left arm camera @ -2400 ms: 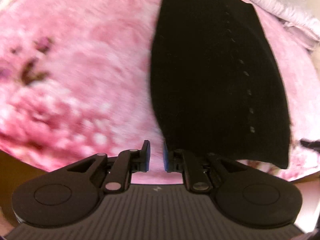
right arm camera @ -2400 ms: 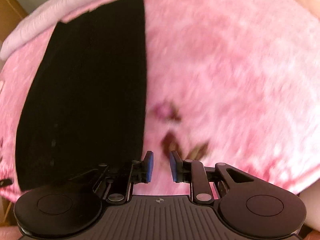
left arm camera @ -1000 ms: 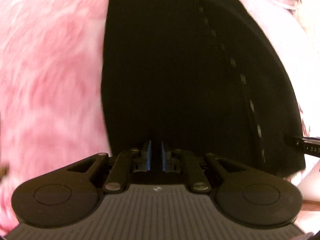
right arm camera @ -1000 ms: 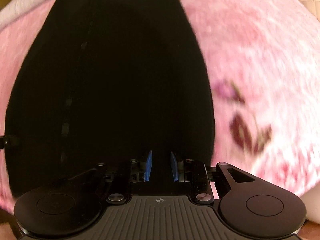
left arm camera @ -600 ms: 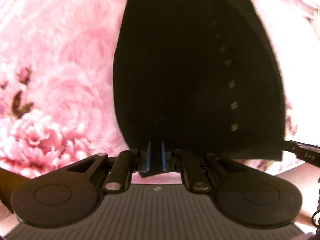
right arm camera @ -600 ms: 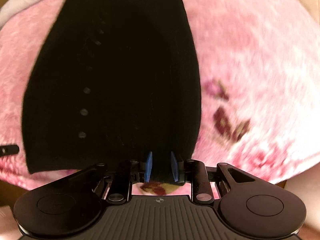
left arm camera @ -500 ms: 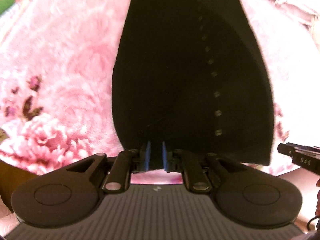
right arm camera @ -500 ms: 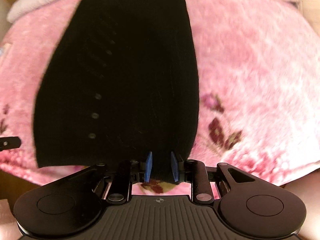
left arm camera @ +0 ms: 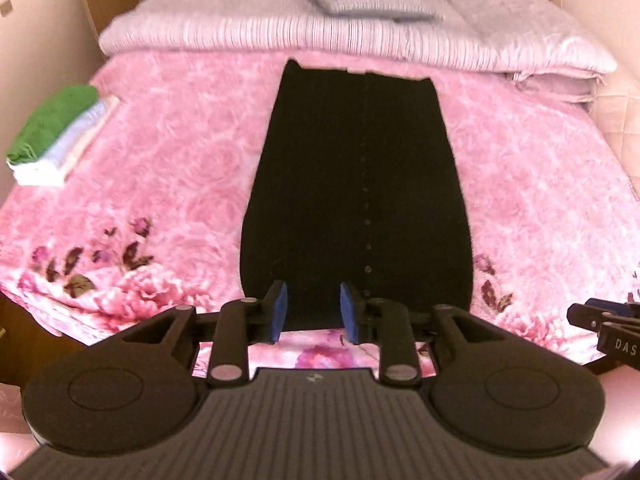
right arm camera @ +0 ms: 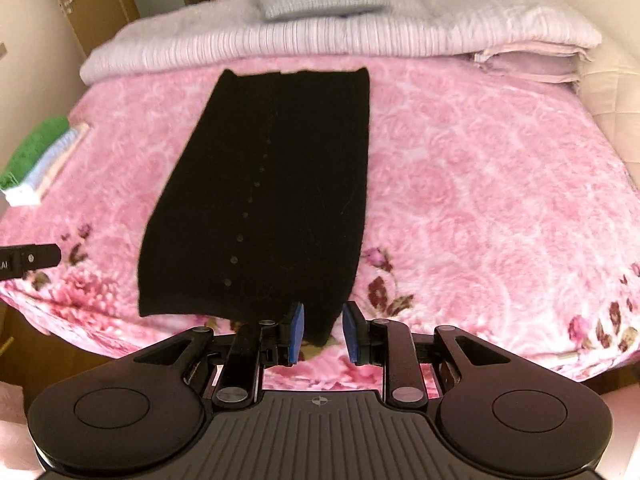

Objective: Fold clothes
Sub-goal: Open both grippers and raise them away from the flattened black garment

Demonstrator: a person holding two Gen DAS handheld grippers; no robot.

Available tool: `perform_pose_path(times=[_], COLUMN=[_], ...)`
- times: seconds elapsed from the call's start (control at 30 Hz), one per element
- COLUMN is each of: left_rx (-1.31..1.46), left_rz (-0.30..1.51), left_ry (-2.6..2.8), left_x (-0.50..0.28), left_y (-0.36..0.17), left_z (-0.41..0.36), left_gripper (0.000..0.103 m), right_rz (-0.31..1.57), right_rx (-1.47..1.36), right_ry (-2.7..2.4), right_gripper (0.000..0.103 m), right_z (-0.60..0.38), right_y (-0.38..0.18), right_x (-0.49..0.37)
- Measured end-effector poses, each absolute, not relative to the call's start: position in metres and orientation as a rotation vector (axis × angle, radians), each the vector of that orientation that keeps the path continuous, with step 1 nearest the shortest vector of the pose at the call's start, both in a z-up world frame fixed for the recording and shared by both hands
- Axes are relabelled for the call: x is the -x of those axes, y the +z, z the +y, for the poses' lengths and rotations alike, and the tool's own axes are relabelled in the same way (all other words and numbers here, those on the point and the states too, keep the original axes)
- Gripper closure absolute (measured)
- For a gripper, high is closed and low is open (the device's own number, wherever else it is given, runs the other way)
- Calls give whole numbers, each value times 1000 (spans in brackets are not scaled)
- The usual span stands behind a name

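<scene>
Pink flowered blanket (left arm camera: 168,168) covers one bed, with pale folded bedding (left arm camera: 360,28) at its far end. One black garment (left arm camera: 356,184) lies flat down the middle, a single row of buttons along it. One stack of folded cloths (left arm camera: 56,132), green on top, sits at the left edge. Two grippers: the left gripper (left arm camera: 311,311) and the right gripper (right arm camera: 323,333) both have their jaws apart, holding nothing, at the garment's near hem.
</scene>
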State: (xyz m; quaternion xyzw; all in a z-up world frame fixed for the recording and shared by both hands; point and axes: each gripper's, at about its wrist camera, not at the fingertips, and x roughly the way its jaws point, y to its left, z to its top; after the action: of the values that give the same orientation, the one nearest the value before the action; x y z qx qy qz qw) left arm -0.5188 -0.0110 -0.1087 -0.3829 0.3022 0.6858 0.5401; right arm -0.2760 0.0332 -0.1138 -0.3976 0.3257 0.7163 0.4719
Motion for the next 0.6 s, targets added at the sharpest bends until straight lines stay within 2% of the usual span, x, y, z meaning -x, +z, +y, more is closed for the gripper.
perform_pose_path(times=[0.23, 0.6], left_rx=[885, 855], left_rz=[704, 741], left_ry=[1639, 1616], left_x=[482, 450], left_y=[-68, -66], left_z=[-54, -91], left_gripper=[74, 74], right_rz=[797, 830], right_rx=[925, 938], right_ry=[1782, 1777], right_gripper=[77, 73], right_z=[9, -27], right_y=[-85, -88], right_x=[258, 242])
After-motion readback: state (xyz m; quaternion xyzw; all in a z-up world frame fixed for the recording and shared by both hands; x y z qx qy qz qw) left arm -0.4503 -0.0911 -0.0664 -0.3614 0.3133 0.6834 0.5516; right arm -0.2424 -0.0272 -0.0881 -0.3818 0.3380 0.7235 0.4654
